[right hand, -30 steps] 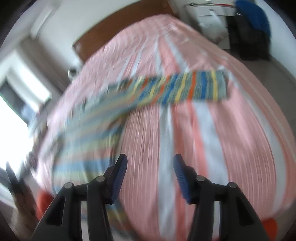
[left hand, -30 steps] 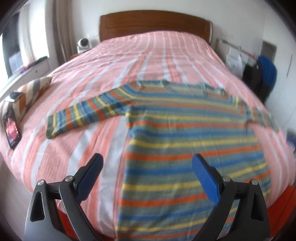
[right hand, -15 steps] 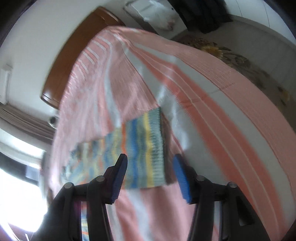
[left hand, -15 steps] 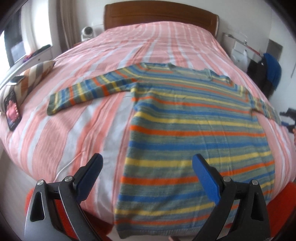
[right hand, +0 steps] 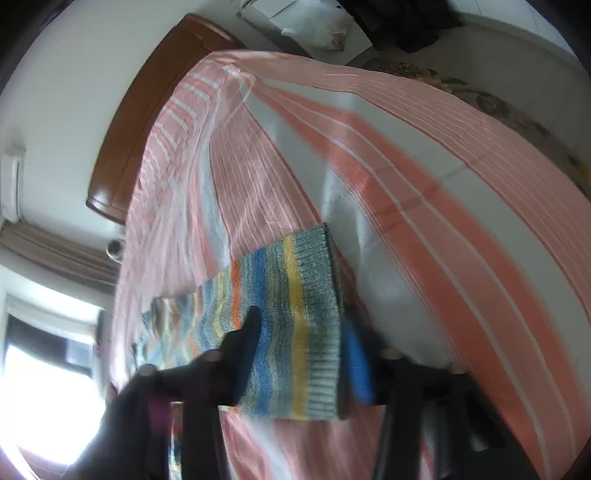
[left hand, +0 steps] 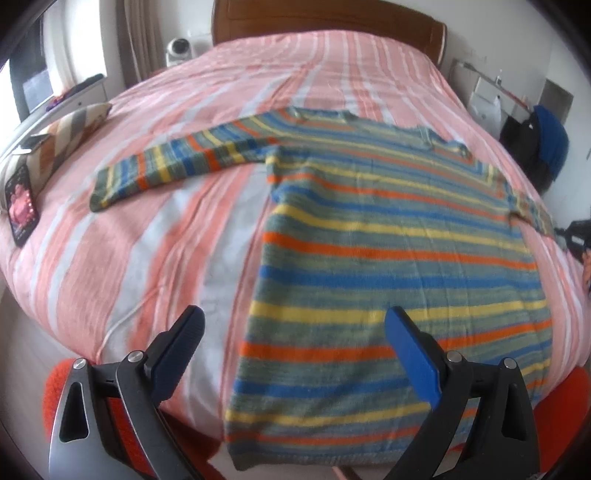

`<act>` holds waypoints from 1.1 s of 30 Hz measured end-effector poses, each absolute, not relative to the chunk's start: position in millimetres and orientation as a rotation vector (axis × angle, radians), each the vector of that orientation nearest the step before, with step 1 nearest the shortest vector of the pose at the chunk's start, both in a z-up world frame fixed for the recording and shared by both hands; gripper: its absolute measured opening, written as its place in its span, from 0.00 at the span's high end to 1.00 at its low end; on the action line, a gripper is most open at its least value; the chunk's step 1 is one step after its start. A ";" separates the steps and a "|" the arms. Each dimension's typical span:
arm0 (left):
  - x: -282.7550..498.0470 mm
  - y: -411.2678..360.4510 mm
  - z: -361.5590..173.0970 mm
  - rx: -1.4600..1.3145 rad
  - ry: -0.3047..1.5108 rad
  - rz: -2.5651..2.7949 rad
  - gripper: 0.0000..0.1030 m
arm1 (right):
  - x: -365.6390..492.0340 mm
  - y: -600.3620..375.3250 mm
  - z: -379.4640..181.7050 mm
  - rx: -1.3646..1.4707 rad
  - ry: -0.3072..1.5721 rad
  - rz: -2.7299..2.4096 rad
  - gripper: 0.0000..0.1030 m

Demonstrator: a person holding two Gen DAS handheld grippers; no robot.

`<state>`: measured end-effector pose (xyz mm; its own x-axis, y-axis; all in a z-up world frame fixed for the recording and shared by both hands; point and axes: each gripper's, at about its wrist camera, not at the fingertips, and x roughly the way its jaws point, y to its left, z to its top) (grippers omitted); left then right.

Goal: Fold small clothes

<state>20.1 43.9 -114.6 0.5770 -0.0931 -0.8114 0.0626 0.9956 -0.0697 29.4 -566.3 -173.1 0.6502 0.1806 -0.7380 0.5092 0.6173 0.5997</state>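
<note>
— Grippers first: how did they stand?

— One left gripper [left hand: 291, 339] hung above the hem end of the striped sweater [left hand: 391, 258], its blue pads spread wide with nothing between them. It touched no cloth, probably waiting its turn. The right gripper [right hand: 301, 354] sat at the cuff [right hand: 317, 317] of the sweater's right sleeve, fingers parted on either side of the ribbed edge. Blur hid whether they had begun to pinch; they looked apart.

— And the sweater itself?

— It lay flat, front down or up one could not tell, on the pink-striped bedspread [left hand: 155, 236], hem nearest the foot of the bed, neck toward the headboard [left hand: 325, 18]. Both sleeves were stretched out sideways from the body, so no fold had yet been made.

— Why approach at the cuff?

— Likely because the sleeve had to be carried across the body first, and the ribbing gave a firm edge to take.

— Anything else near the sweater?

— A phone [left hand: 20, 206] and a patterned cushion [left hand: 70, 129] lay well beyond the left sleeve [left hand: 177, 166], at the bed's edge.
</note>
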 end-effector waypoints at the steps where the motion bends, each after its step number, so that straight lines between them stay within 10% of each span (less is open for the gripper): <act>1: 19.5 43.8 -115.3 -0.037 0.952 -0.094 0.04 | 32.1 -565.1 -169.0 0.902 0.868 -0.230 0.98; 13: 19.0 60.8 -129.6 -0.101 0.931 -0.092 0.04 | 134.1 -353.0 -10.9 0.537 0.786 0.170 0.98; 20: 17.1 69.8 -135.9 -0.109 0.915 -0.069 0.04 | 203.4 -190.6 -31.4 0.376 0.862 0.329 0.98; 23: 17.4 71.1 -138.8 -0.112 0.916 -0.068 0.04 | 217.5 -151.1 -69.1 0.454 0.954 0.453 0.78; 25: 17.8 72.2 -141.1 -0.119 0.923 -0.074 0.04 | 220.2 -150.5 -86.3 0.587 0.996 0.515 0.42; 33: 21.1 66.4 -147.8 -0.132 0.952 -0.102 0.04 | 193.8 -247.4 -124.4 0.751 1.083 0.399 0.42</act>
<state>21.1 66.4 -147.8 0.5764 -0.1450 -0.8042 0.0286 0.9871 -0.1575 193.8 -247.4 -124.4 0.4326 0.6304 -0.6445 0.0620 0.6924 0.7188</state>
